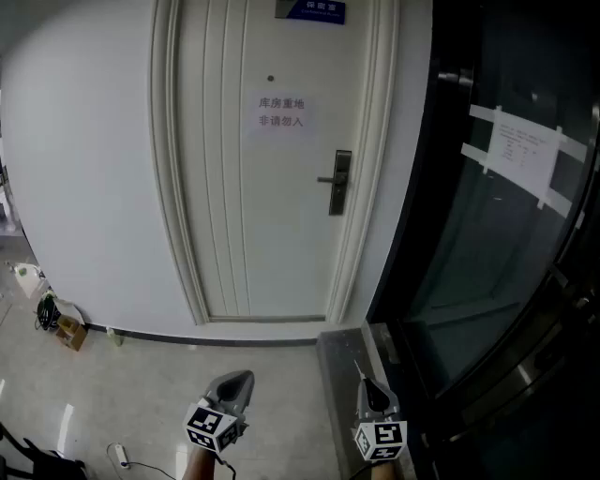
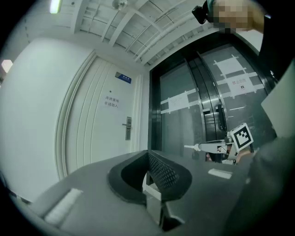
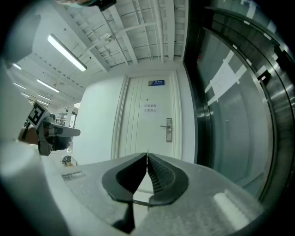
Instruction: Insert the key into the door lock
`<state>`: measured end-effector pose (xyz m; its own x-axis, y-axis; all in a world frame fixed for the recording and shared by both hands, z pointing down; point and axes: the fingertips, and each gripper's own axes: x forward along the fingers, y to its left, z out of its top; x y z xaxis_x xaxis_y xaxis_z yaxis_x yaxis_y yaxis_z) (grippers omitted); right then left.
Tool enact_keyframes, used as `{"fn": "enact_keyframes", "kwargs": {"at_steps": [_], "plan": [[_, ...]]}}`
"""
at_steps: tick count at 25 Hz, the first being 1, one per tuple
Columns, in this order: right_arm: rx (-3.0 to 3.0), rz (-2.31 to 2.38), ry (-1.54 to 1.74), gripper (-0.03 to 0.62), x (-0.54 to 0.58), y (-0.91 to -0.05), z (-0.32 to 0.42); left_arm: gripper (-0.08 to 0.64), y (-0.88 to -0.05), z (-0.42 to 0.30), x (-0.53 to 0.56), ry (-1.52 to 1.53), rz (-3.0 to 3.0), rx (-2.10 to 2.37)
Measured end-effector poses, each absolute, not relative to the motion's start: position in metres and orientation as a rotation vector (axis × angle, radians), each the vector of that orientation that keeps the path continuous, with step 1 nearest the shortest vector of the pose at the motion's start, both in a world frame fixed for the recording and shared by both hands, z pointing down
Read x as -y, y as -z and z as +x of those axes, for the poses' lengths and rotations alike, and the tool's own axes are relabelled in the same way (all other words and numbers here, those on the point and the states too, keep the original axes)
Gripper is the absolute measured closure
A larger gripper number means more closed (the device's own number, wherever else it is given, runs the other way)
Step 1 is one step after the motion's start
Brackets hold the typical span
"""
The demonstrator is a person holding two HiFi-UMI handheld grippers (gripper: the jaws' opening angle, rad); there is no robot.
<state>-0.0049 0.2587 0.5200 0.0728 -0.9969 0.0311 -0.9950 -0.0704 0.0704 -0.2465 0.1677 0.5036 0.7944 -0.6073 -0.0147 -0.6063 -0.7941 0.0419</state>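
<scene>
Right gripper (image 3: pixel 147 156): jaws pressed together on a thin sliver poking out of the tip; I read that as the key (image 3: pixel 147 152), edge-on, so blade orientation is unclear; left gripper (image 2: pixel 148 153): jaws pressed together, nothing between them that I can see. Both sit low and well short of the lock (image 1: pixel 339 183); right one roughly below it, left one below and to its left.

Risks, my read: the key looks held by a short pinch only, so it can pivot or slip if its tip hits the lock face instead of entering; the keyhole is too small to make out from here, so alignment and blade rotation are guesswork until closer; the handle lever (image 1: pixel 326 178) sticks out left of the lock and could foul the jaws; the glass door (image 1: pixel 487 244) right of the lock is near the right gripper's likely path.

Writing: paper notice (image 1: pixel 281 112) up-left of the lock reads 库房重地 / 非请勿入; blue sign (image 1: pixel 314 9) high above the lock, text too small; taped sheet (image 1: pixel 525 155) on the glass, right of the lock, print unreadable.
</scene>
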Motion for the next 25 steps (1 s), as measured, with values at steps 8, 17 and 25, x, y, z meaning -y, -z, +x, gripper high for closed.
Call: {"fn": "enact_keyframes", "kwargs": {"at_steps": [8,17,25], "plan": [[2.109,2.280,0.058,0.583,-0.256,-0.511,0.011,0.557,-0.498,-0.227,-0.163,0.055,2.959,0.976],[2.117,2.279,0.089,0.583,-0.254,-0.507,0.034,0.557,-0.500,-0.201,-0.158,0.039,2.972,0.971],[2.144,2.250,0.103,0.583,-0.258,-0.510,0.060,0.557,-0.504,-0.173,-0.162,0.029,2.977,0.988]]}}
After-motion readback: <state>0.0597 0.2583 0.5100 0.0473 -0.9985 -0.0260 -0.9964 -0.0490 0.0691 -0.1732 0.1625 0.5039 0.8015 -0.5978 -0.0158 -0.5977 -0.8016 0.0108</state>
